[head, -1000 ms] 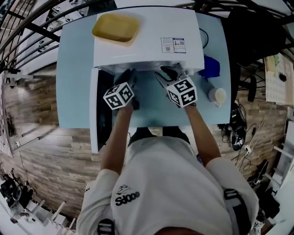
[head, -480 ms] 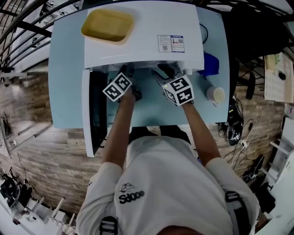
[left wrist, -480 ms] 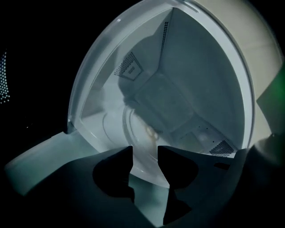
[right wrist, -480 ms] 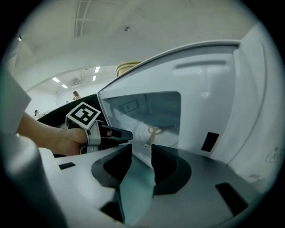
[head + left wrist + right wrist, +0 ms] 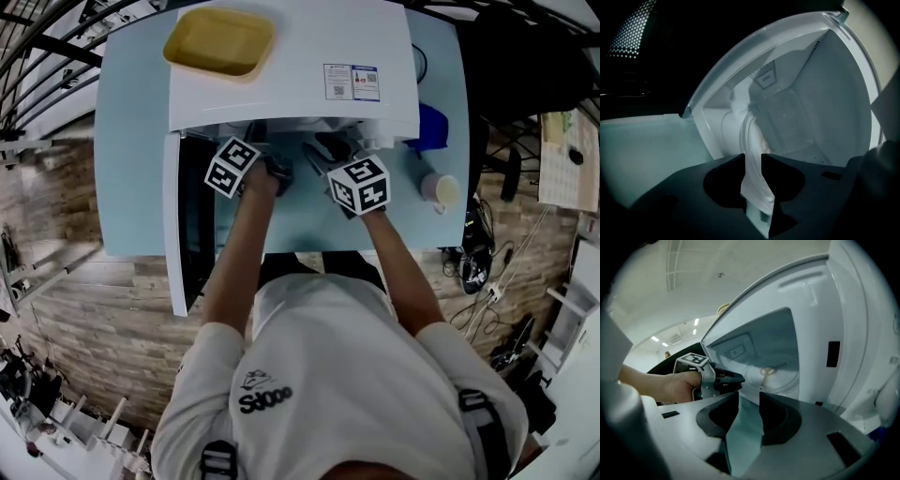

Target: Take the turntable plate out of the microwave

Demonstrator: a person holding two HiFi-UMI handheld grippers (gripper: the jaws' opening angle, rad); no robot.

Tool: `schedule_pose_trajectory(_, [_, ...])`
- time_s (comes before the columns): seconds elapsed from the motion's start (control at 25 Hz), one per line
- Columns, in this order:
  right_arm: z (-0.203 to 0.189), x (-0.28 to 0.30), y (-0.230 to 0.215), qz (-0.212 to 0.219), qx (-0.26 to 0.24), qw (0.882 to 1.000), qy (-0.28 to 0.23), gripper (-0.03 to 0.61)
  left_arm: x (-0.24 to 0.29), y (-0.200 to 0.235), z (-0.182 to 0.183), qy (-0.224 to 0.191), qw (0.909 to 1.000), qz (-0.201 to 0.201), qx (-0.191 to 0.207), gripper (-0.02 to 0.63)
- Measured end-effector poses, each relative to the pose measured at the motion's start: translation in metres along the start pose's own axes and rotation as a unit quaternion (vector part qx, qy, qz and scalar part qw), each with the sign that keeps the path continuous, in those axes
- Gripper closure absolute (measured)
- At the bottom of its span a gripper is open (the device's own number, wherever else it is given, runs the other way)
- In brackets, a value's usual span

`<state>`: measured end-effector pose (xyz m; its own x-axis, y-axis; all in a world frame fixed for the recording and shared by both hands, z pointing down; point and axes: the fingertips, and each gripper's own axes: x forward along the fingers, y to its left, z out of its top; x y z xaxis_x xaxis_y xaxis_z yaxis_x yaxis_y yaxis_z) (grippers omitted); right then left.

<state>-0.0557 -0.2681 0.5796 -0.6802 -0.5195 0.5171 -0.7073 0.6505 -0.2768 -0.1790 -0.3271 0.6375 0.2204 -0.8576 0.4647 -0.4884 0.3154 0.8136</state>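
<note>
The white microwave [image 5: 291, 84] stands on a pale blue table [image 5: 131, 141] with its door [image 5: 178, 225] swung open to the left. Inside lies the glass turntable plate [image 5: 749, 136], also visible in the right gripper view as the turntable plate [image 5: 771, 369]. My left gripper [image 5: 272, 161] reaches into the cavity mouth, rolled on its side. The plate's rim runs into the gap of the left gripper [image 5: 752, 161], whose jaws are closing; I see no pad pressing on the glass. My right gripper [image 5: 330, 150] hovers just outside the mouth. The right gripper [image 5: 749, 401] is open with only table between its jaws.
A yellow tray [image 5: 218, 40] rests on top of the microwave. A cup [image 5: 442, 192] and a blue object [image 5: 429, 127] stand right of the microwave. The left gripper [image 5: 736, 378] and its hand show at the cavity's left in the right gripper view.
The left gripper has rolled over, turning its marker cube, and pushed in under the microwave's top. Both hands have dropped a little towards the cavity mouth.
</note>
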Motion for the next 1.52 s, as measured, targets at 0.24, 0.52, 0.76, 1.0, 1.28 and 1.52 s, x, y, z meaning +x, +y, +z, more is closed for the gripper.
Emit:
schedule_pose_trajectory(0.24, [-0.009, 0.003, 0.007, 0.008, 0.038, 0.999, -0.007, 0.457, 0.001, 0.004, -0.003, 0.009, 0.9998, 0.015, 0.006, 0.518])
schedule_pose_trajectory(0.52, [-0.009, 0.01, 0.01, 0.011, 0.073, 0.997, -0.016, 0.457, -0.002, 0.008, -0.006, 0.009, 0.9982, -0.042, -0.043, 0.574])
schedule_pose_trajectory(0.76, [-0.003, 0.028, 0.009, 0.045, 0.191, 0.98, -0.045, 0.453, -0.003, 0.005, -0.006, 0.013, 0.9972, -0.059, -0.044, 0.578])
schedule_pose_trajectory(1.0, [-0.009, 0.054, -0.005, 0.033, 0.267, 0.962, -0.044, 0.442, -0.003, 0.004, -0.008, 0.01, 0.9958, -0.077, -0.048, 0.58])
schedule_pose_trajectory(1.28, [-0.016, 0.076, -0.015, 0.012, 0.305, 0.951, -0.041, 0.434, -0.004, 0.005, -0.008, 0.003, 0.9948, -0.087, -0.053, 0.581])
schedule_pose_trajectory(1.52, [-0.012, 0.077, -0.024, 0.025, 0.359, 0.931, -0.063, 0.448, -0.006, -0.001, -0.002, -0.007, 0.9941, -0.096, -0.05, 0.583])
